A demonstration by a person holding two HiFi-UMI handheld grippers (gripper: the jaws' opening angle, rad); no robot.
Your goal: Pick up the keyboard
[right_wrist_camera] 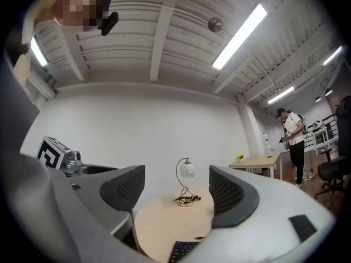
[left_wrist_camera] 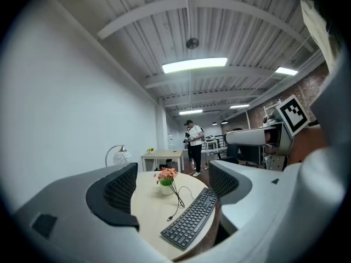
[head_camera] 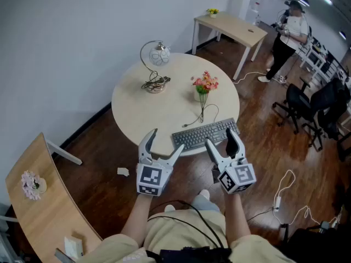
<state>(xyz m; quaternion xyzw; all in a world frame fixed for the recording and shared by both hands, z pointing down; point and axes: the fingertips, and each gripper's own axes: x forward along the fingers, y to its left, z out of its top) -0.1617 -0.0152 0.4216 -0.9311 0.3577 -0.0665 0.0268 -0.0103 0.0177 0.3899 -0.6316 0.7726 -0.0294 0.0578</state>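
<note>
A dark grey keyboard (head_camera: pixel 205 133) lies along the near edge of the round beige table (head_camera: pixel 142 108), its cable running up toward the flowers. It also shows in the left gripper view as the keyboard (left_wrist_camera: pixel 191 218) and, only as a corner, in the right gripper view as the keyboard (right_wrist_camera: pixel 182 251). My left gripper (head_camera: pixel 160 146) hovers just in front of the table edge, left of the keyboard, jaws wide open and empty. My right gripper (head_camera: pixel 222 141) hangs over the keyboard's right end, open too, nothing between its fingers.
A vase of pink flowers (head_camera: pixel 204 86) stands behind the keyboard and a curved lamp (head_camera: pixel 155 64) at the table's far side. A second desk (head_camera: pixel 230 29) and a person (head_camera: pixel 288 37) are at the back right, office chairs (head_camera: pixel 315 106) to the right, a curved desk (head_camera: pixel 44 207) at left.
</note>
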